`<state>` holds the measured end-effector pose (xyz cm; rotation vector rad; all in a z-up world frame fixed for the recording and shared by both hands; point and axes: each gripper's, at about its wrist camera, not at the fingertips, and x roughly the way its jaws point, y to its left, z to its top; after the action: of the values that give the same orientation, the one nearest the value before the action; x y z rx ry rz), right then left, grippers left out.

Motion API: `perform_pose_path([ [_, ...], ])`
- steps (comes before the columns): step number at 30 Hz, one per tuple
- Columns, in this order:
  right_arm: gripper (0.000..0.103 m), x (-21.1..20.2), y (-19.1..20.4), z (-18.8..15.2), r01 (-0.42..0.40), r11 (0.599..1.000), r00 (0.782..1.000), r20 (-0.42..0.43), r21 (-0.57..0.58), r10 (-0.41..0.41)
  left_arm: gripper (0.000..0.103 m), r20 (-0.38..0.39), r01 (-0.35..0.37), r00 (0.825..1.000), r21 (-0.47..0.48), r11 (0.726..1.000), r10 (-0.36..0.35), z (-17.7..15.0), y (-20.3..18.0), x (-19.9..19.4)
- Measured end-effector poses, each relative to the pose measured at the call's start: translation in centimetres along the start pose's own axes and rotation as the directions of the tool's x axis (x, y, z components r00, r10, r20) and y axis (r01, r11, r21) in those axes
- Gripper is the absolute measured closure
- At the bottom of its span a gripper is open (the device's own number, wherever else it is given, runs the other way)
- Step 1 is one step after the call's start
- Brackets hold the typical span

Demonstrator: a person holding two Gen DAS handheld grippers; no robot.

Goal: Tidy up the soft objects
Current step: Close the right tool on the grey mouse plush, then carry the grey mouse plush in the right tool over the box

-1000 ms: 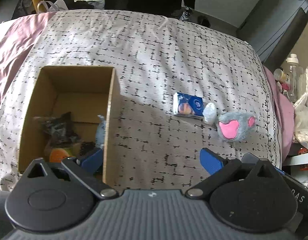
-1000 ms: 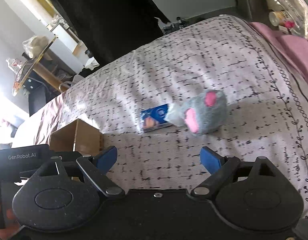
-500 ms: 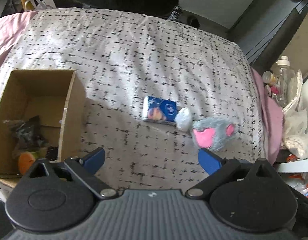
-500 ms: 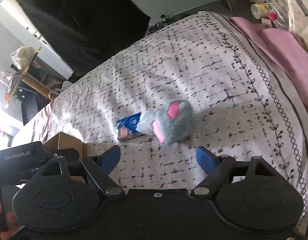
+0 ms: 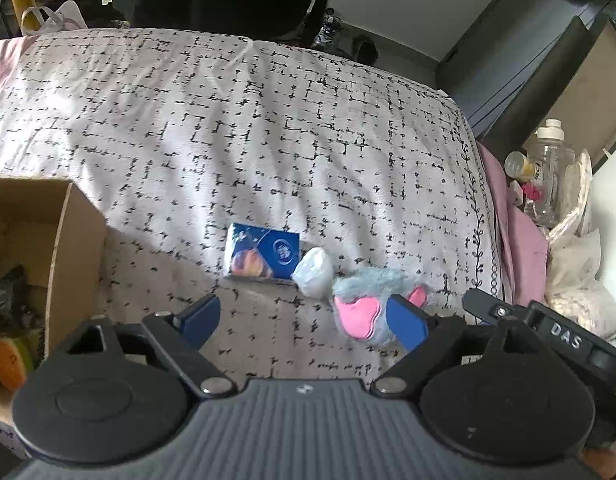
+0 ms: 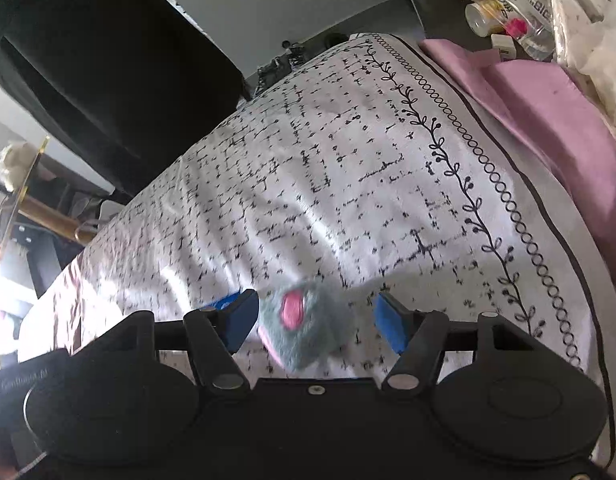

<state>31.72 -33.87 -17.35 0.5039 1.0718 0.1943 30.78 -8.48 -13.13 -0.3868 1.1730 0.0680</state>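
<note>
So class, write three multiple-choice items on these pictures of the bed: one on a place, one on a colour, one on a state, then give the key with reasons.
1. Where is the cardboard box relative to the blue tissue pack in the left wrist view?
A. to its left
B. to its right
C. on top of it

2. What colour are the grey plush toy's ears?
A. yellow
B. pink
C. green

3. How does the right gripper stand to the plush toy?
A. fingers either side, not pressing
B. lifting it off the bed
C. far from it

Key: 1 A, the box sits at the left edge. 2 B, pink patches show. 3 A, a gap shows beside the right finger, whose fingers have just been closing.
</note>
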Motion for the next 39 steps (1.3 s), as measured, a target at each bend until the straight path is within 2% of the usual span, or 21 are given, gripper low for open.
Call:
perform_pose_path([
  [3, 0.043, 1.7, 0.1, 0.9, 0.007, 1.000, 1.000, -0.016, 0.003, -0.007, 0.019, -0.005, 0.009, 1.000, -0.028, 1.000, -0.009, 0.6, -0.2, 0.7],
  [7, 0.046, 4.0, -0.3, 1.5, 0.027, 0.999, 0.999, -0.046, 0.017, -0.026, 0.021, -0.002, -0.006, 1.000, -0.011, 1.000, 0.006, 0.8, -0.6, 1.3],
  [10, 0.054, 5.4, -0.5, 1.0, 0.033, 0.999, 0.995, -0.095, 0.020, -0.031, 0.027, -0.017, -0.001, 1.000, -0.027, 1.000, 0.001, 0.9, -0.6, 2.0],
  [14, 0.060, 5.3, -1.0, -0.5, 0.009, 0.999, 0.992, -0.127, 0.032, -0.005, 0.037, -0.037, 0.006, 0.999, -0.039, 0.999, -0.007, 0.6, -0.4, 2.9],
  [18, 0.074, 4.8, -1.6, -2.0, -0.014, 0.998, 0.988, -0.154, 0.057, 0.022, 0.051, -0.071, 0.018, 0.997, -0.086, 0.996, -0.024, 0.2, 0.0, 4.2],
  [22, 0.079, 4.3, -2.3, -2.9, -0.010, 0.997, 0.987, -0.157, 0.074, 0.022, 0.060, -0.107, 0.042, 0.993, -0.109, 0.993, -0.054, -0.8, -0.4, 5.6],
  [24, 0.079, 4.1, -2.5, -3.2, -0.003, 0.997, 0.987, -0.158, 0.074, 0.014, 0.065, -0.123, 0.050, 0.990, -0.108, 0.993, -0.064, -1.4, -0.8, 6.2],
  [28, 0.079, 3.7, -2.9, -3.4, 0.001, 0.997, 0.986, -0.165, 0.073, 0.012, 0.068, -0.149, 0.072, 0.985, -0.121, 0.990, -0.090, -2.4, -1.4, 7.2],
  [33, 0.070, 2.7, -2.4, -3.1, -0.018, 0.999, 0.992, -0.126, 0.051, 0.025, 0.077, -0.167, 0.078, 0.981, -0.151, 0.985, -0.103, -3.0, -1.6, 8.5],
  [39, 0.063, 3.6, -1.8, -3.1, -0.017, 0.999, 0.990, -0.137, 0.032, 0.021, 0.078, -0.175, 0.077, 0.978, -0.186, 0.979, -0.111, -3.4, -1.4, 9.3],
])
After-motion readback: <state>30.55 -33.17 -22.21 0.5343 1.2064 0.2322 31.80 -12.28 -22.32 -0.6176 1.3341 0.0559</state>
